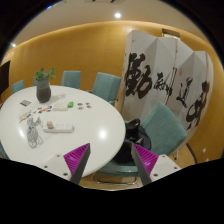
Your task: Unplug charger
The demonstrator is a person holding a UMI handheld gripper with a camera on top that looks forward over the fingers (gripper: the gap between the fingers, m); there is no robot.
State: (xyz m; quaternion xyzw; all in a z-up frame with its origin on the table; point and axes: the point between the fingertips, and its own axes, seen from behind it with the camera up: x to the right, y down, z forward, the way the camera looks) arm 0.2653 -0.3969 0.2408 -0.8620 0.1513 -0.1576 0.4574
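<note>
My gripper [112,160] is open with nothing between its magenta pads [77,157]. It is held high above the near edge of a round white table [90,125]. On the table, beyond and left of the fingers, lie a white cable or charger [34,131] in a tangle, a white block [62,127] and a few small items [68,102]. Which of them is the charger plug I cannot tell at this distance.
A potted plant in a dark vase [43,90] stands at the table's far side. Teal chairs [105,86] ring the table, one [160,128] just ahead on the right. A white folding screen with black calligraphy [165,80] stands beyond, before a yellow wall.
</note>
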